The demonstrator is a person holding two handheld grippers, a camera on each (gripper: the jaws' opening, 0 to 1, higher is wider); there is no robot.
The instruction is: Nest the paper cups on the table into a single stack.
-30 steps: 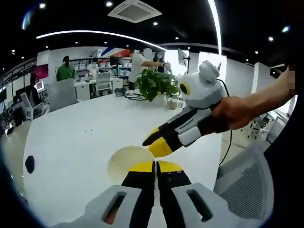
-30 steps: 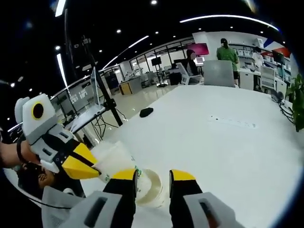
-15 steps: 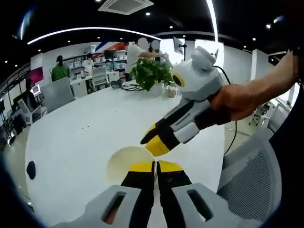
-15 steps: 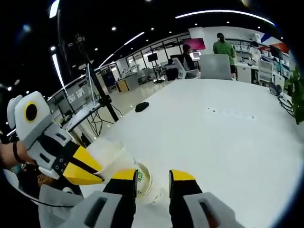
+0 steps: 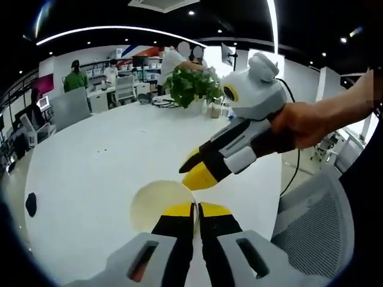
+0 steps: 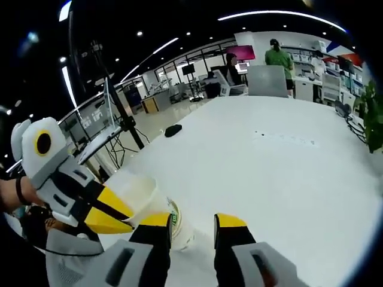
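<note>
Presently the left hand-held gripper (image 5: 195, 210) is clamped on a paper cup (image 5: 160, 203) rim (above the white desk (image 5: 90, 155)); the right hand-held gripper (image 6: 192, 222) stands open beside it.

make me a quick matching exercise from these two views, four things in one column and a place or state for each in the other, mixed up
Things:
1. paper cup
2. right gripper
3. potted plant
4. small black object

Places or states:
A. lying alone on the white table near its edge
B. rim pinched by the shut left gripper
C. standing at the table's far end
D. open, held in a hand, tips just above the cup

Pairs: 1-B, 2-D, 3-C, 4-A
</note>
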